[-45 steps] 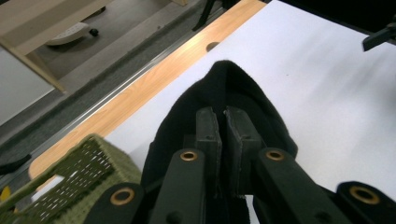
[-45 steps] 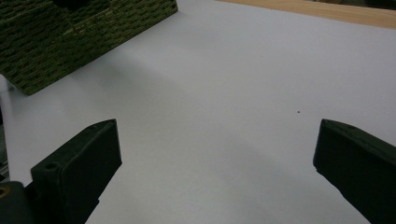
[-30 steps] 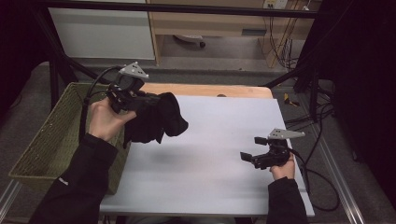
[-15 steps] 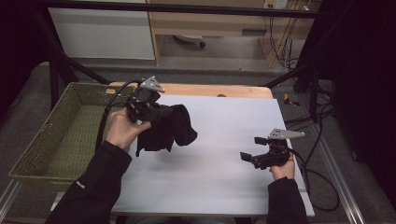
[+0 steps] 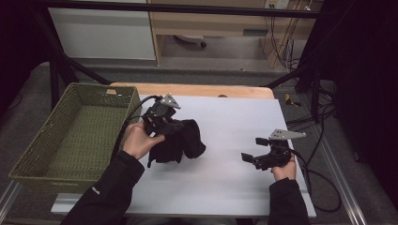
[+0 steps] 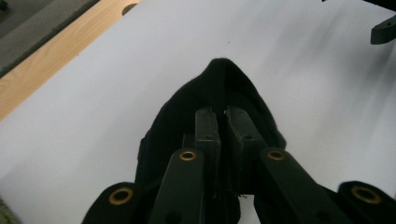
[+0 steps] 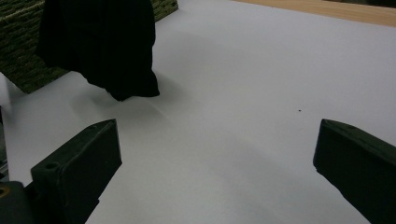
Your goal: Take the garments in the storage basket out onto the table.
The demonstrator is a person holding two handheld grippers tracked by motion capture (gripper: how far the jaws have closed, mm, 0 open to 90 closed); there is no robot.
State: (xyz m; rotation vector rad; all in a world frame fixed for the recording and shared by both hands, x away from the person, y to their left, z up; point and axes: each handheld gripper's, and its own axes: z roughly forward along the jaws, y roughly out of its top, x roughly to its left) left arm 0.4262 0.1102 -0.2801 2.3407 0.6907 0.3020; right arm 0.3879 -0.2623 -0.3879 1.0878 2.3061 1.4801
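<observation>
- A dim workroom is seen, with a white worktop (image 5: 234,140) on a wooden board and cables on the floor beyond it.
- A green wicker basket (image 5: 70,136) is taken as the landmark; it stands at the worktop's left edge.
- A black cloth (image 5: 180,140) is held just to the right of the basket, bunched and hanging low over the worktop; whether its lower edge touches cannot be told.
- The left gripper (image 5: 162,119) is seen clamped on the cloth, its jaws pressed together with a fold pinched between them.
- The right gripper (image 5: 256,157) is found well to the right of the basket and apart from the cloth, its jaws spread wide and holding nothing.
- The cloth lies toward the basket from the right gripper, so a second grasp would probably have to be reached leftward across bare worktop.
</observation>
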